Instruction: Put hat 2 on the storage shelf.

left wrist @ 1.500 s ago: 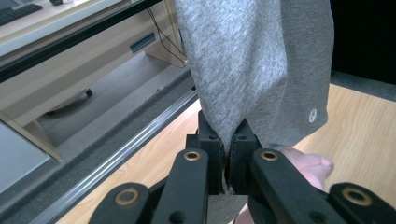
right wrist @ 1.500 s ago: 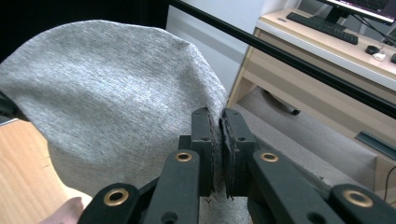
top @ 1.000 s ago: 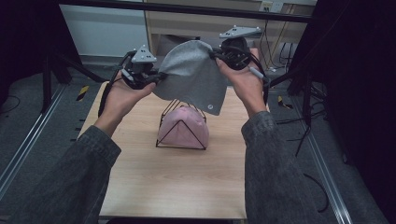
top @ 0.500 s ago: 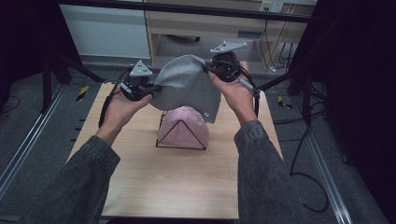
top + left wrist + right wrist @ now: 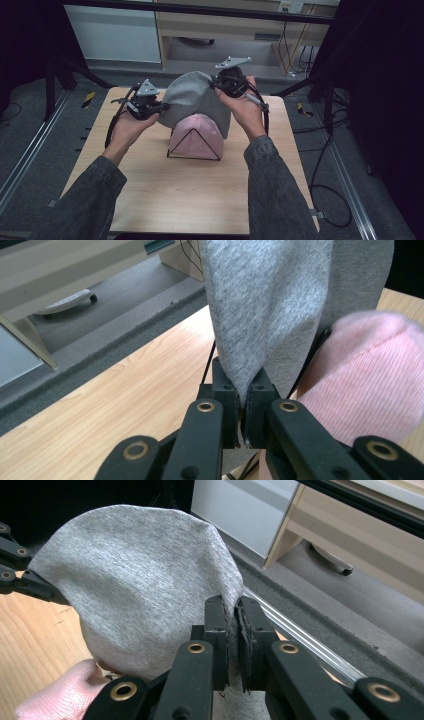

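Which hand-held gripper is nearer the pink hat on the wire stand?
Left, narrowly. The left hand-held gripper sits just up-left of the pink hat, clamping the grey hat; the right hand-held gripper is higher, behind it.

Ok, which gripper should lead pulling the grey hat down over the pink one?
Probably the right gripper: it holds the grey hat higher, so it has further to descend. The left gripper already sits beside the pink hat.

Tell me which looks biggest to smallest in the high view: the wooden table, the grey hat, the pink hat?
1. The light wooden table looks biggest by far.
2. The grey knit fabric hat.
3. The pink knit hat on the black wire stand.
The grey hat hangs above and partly covers the pink one, so those two are close.
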`<act>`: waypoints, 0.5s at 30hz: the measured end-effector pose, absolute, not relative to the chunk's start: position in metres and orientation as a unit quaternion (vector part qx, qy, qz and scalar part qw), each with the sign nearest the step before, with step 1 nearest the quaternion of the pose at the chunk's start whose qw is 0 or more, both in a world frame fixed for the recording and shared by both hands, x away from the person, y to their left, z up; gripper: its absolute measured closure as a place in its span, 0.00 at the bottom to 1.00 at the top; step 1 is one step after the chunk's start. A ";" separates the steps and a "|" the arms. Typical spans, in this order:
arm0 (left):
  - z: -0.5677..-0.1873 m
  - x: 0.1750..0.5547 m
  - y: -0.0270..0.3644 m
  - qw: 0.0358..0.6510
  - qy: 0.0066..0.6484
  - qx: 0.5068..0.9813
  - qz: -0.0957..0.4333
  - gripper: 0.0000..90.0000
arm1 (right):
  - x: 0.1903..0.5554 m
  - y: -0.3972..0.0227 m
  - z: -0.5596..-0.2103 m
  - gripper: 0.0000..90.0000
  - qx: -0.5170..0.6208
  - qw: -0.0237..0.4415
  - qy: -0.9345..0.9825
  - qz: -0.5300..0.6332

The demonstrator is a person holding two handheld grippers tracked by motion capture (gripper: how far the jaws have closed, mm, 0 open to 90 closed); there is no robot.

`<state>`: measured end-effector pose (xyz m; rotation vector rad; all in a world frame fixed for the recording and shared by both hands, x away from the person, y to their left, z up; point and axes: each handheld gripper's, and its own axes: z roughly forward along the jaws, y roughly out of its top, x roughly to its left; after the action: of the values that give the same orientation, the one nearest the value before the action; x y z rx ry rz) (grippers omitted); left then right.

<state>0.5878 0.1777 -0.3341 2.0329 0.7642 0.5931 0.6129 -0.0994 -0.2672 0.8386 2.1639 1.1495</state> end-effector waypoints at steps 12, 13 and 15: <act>-0.369 0.591 0.180 0.420 0.321 0.818 0.225 0.96 | 0.617 -0.091 -0.298 0.94 0.315 0.261 0.817 0.407; -0.372 0.591 0.181 0.420 0.322 0.818 0.225 0.96 | 0.617 -0.091 -0.301 0.94 0.316 0.260 0.817 0.406; -0.376 0.591 0.182 0.421 0.324 0.818 0.222 0.96 | 0.618 -0.091 -0.306 0.94 0.319 0.255 0.818 0.406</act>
<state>0.5911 0.1815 -0.3763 2.0494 0.8128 0.5553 0.6180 -0.0909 -0.3061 0.8654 2.2202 1.1012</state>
